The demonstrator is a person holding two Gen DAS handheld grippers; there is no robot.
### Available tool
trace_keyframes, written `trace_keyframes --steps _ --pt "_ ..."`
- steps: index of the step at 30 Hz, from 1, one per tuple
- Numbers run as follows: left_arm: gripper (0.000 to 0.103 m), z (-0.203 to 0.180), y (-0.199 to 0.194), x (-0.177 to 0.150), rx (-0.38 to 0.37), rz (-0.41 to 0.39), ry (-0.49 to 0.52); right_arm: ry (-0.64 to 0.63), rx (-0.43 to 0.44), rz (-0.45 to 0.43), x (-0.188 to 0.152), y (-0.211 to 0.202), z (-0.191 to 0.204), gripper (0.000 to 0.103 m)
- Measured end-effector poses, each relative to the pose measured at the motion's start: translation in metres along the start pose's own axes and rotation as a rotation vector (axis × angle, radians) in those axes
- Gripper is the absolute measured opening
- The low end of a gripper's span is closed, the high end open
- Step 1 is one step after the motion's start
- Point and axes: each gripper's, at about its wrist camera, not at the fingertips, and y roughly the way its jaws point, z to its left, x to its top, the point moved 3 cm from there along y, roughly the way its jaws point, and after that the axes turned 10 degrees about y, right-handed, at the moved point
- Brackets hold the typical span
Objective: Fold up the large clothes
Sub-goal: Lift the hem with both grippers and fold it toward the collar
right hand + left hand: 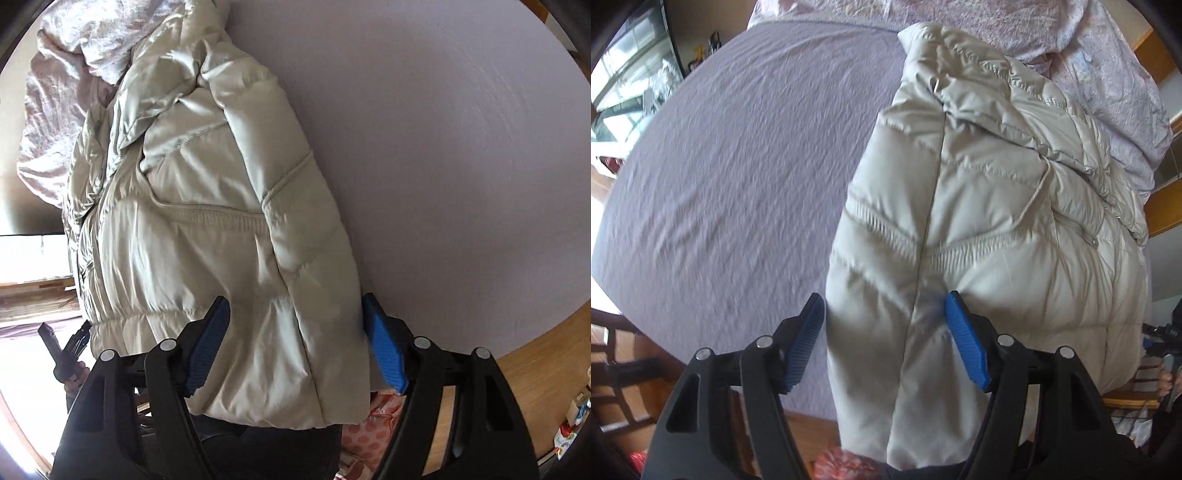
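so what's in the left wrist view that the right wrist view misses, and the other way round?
Left wrist only: a window at far left, dark wooden slatted furniture low on the left, and the left gripper straddling the jacket's lower end, one blue pad on the fabric.

Right wrist only: a bottle-like object at the lower right edge, and the right gripper with the jacket's hem between its open jaws.

Both: the cream puffer jacket on the lilac bed sheet, the crumpled pink duvet, and a pink spotted cloth below the jacket.

Right hand-held gripper (295, 343) straddles the puffer jacket (207, 229), blue pads apart.
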Motion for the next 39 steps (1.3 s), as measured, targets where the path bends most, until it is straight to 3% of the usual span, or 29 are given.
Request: trace_keyframes --steps 2,4,8,14,21,23,25,30,39 --pt "0.068 0.001 0.002 -0.008 -0.018 0.006 -0.021 -0.008 0.02 0.01 -0.004 -0.002 -0.005 0.072" --pt "0.067 0.0 0.002 -0.014 -0.017 -0.001 -0.025 -0.017 0.027 0.014 -0.005 -0.002 -0.004 0.063" --pt "0.054 -0.007 0.0 -0.019 -0.026 -0.001 -0.018 -0.024 0.071 0.046 -0.01 0.0 -0.011 0.051" --pt "0.041 -0.019 0.0 -0.021 -0.023 -0.002 0.001 -0.038 0.097 0.085 -0.014 0.009 -0.004 0.05" --pt "0.035 -0.023 -0.004 -0.027 -0.024 0.008 0.012 0.0 0.169 0.115 -0.02 0.01 -0.013 0.05" --pt "0.027 -0.023 -0.007 -0.028 -0.02 0.005 0.019 -0.007 0.168 0.121 -0.022 0.009 -0.016 0.041" --pt "0.02 -0.024 -0.011 -0.027 -0.004 -0.001 0.031 -0.017 0.16 0.126 -0.023 0.01 -0.015 0.018" --pt "0.009 -0.034 -0.024 -0.017 0.052 -0.007 0.066 -0.086 0.109 0.07 -0.02 0.002 0.002 0.009" --pt "0.007 -0.047 -0.057 0.017 0.088 -0.088 0.104 -0.246 -0.012 -0.095 -0.004 -0.025 0.055 0.007"
